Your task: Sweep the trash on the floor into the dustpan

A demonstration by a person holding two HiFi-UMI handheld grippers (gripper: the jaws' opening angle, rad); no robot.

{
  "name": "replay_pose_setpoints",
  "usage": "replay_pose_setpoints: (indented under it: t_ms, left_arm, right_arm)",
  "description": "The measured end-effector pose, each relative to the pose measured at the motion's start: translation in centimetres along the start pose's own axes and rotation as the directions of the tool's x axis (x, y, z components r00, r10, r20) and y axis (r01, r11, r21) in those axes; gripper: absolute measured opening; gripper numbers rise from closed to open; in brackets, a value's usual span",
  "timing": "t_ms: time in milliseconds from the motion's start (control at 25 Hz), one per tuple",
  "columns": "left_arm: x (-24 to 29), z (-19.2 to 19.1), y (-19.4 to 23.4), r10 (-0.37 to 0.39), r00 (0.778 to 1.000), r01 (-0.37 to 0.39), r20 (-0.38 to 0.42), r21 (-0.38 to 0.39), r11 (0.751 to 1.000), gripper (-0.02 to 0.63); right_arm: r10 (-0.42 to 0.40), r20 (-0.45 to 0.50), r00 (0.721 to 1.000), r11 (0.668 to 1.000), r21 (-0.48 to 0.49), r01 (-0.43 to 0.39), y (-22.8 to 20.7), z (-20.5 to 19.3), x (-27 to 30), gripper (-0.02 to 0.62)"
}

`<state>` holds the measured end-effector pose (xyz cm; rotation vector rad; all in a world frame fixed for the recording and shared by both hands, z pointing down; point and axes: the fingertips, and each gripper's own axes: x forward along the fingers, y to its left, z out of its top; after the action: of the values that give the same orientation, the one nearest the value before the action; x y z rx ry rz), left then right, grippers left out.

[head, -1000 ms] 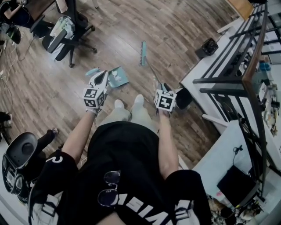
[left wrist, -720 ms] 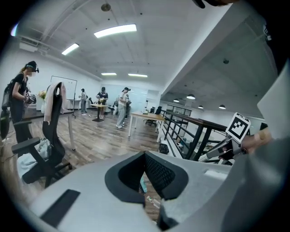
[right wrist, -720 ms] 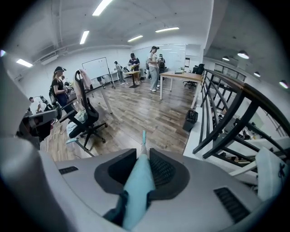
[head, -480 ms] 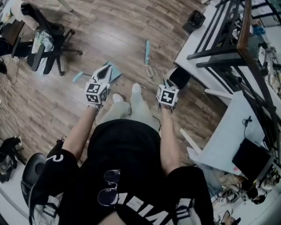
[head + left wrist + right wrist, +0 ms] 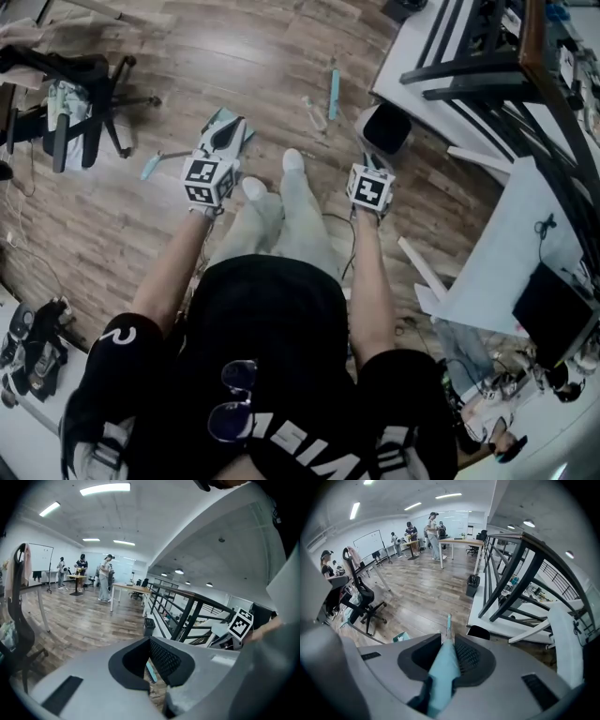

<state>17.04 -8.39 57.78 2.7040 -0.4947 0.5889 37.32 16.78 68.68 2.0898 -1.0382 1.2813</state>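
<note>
My right gripper [image 5: 364, 165] [image 5: 447, 654] is shut on the teal broom handle, which runs forward between its jaws. The broom head [image 5: 333, 92] [image 5: 448, 620] rests on the wood floor ahead. A small clear piece of trash [image 5: 314, 113] lies just left of it. The teal dustpan [image 5: 221, 121] [image 5: 399, 637] sits on the floor under the tips of my left gripper [image 5: 226, 139] [image 5: 149, 662]. The left jaws stand a little apart, and only floor and the broom head [image 5: 151, 671] show through the gap. A thin rod with a teal end [image 5: 150, 168] lies left of the dustpan.
A black bin [image 5: 384, 128] stands beside a white platform [image 5: 417, 56] with dark railings on the right. An office chair [image 5: 75, 94] is at the far left. The person's feet [image 5: 272, 173] are between the grippers. People stand at tables [image 5: 433, 527] far across the room.
The head view has swung, so the chair and platform sit differently. Both grippers have moved forward. The left one is now over the dustpan. The right still holds the broom.
</note>
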Motion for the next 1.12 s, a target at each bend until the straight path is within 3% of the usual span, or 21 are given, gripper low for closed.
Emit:
replay_pose_setpoints:
  t_ms: [480, 800, 1120]
  left_arm:
    - [5.3, -3.5, 2.5, 0.013, 0.997, -0.017, -0.073, -0.059, 0.998, -0.002]
    - [4.4, -5.8, 4.7, 0.043, 0.994, -0.053, -0.096, -0.102, 0.993, -0.002]
    - [2.6, -6.6, 6.0, 0.063, 0.995, -0.072, -0.074, -0.126, 0.989, -0.002]
  right_arm:
    - [-0.030, -0.133, 0.991, 0.996, -0.087, 0.019, -0.5, -5.0, 10.4, 0.084]
    - [0.027, -0.231, 0.973, 0.999, 0.043, -0.018, 2.6, -8.0, 11.3, 0.086]
    - [-0.016, -0.284, 0.959, 1.000, 0.017, 0.022, 4.0, -9.3, 11.3, 0.086]
